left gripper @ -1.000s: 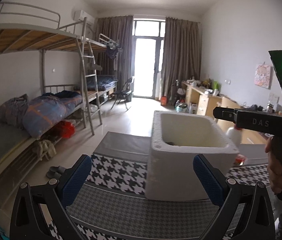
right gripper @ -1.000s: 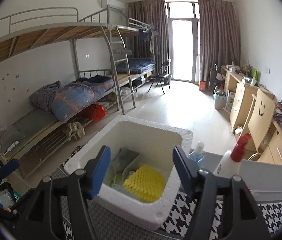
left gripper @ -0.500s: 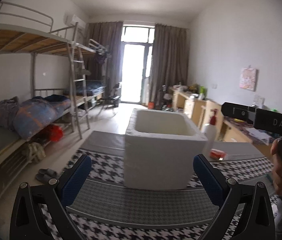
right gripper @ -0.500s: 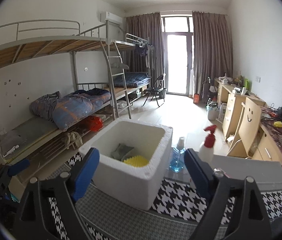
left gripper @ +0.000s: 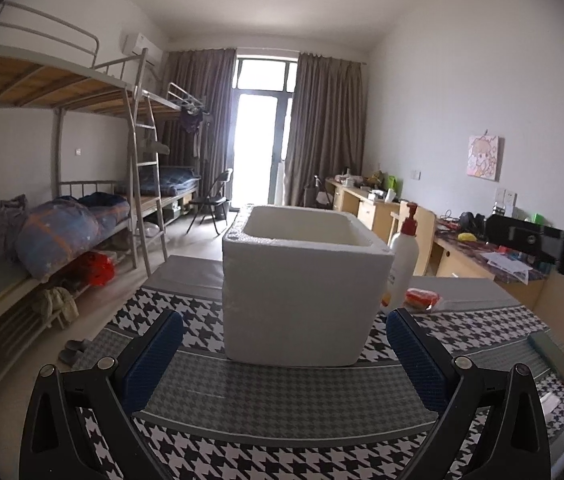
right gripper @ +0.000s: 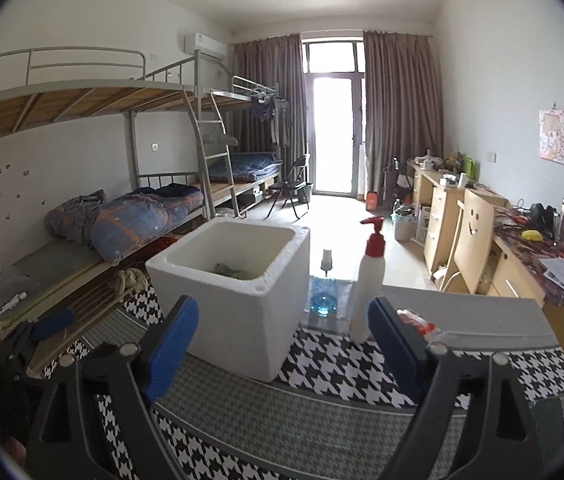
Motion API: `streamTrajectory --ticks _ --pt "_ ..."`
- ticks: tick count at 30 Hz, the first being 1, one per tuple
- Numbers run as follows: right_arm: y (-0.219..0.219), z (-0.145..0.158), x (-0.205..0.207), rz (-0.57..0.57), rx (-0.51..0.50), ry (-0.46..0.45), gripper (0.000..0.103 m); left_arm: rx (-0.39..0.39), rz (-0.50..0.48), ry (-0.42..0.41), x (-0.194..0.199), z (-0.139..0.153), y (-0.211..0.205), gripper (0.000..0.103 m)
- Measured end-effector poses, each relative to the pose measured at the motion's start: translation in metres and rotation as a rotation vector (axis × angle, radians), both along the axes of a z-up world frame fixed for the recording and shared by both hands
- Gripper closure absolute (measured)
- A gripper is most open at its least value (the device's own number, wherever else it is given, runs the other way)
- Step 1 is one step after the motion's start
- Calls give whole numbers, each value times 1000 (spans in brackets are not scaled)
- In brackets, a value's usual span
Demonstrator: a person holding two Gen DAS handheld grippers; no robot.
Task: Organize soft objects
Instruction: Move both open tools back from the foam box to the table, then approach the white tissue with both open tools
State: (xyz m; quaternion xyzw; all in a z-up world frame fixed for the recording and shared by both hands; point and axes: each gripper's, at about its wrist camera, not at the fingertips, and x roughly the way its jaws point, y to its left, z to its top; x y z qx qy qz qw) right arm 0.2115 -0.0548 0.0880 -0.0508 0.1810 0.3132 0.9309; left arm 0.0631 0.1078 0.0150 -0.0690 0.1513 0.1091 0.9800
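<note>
A: State the jaws of each gripper.

B: Left gripper (left gripper: 284, 354): jaws spread wide, nothing between them. Right gripper (right gripper: 282, 354): jaws likewise wide, nothing held.

A: Locate the soft items.

B: A grey soft item (right gripper: 229, 269) lies inside the foam box (left gripper: 302, 280), near the bottom; most of the interior is hidden. The box stands on the checked table (left gripper: 282, 404), straight ahead of both grippers. An orange packet (left gripper: 422, 298) lies right of the box, just beside the white pump bottle (right gripper: 368, 284).

A: Which hand is nearer the packet?

B: The right, by judgement. The packet sits just behind the right jaw in the right view, long axis running across. Whether it counts as soft cannot be told.
</note>
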Motion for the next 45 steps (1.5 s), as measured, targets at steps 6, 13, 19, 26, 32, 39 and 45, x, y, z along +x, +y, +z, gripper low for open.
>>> streamTrajectory --ticks 6,13,19,26,32,39,45 --pt "-9 -15 -14 -69 -20 -23 14 16 -35 38 4 -10 -10 1" --pt "-24 -41 -23 -105 -31 18 13 27 -81 41 4 -13 -27 1" --pt "-37 -57 -30 -140 -45 21 13 35 -144 59 6 -17 -47 1" --pt "-58 -69 -39 -185 -23 49 13 56 -229 64 5 -16 -71 1" --pt "-83 -75 -49 -271 -18 37 13 56 -297 71 3 -16 -91 1" --pt "-109 -76 -58 -350 -1 46 13 72 -366 94 7 -19 -113 1" --pt "-122 -78 -66 -389 4 52 13 76 -421 122 10 -23 -131 1"
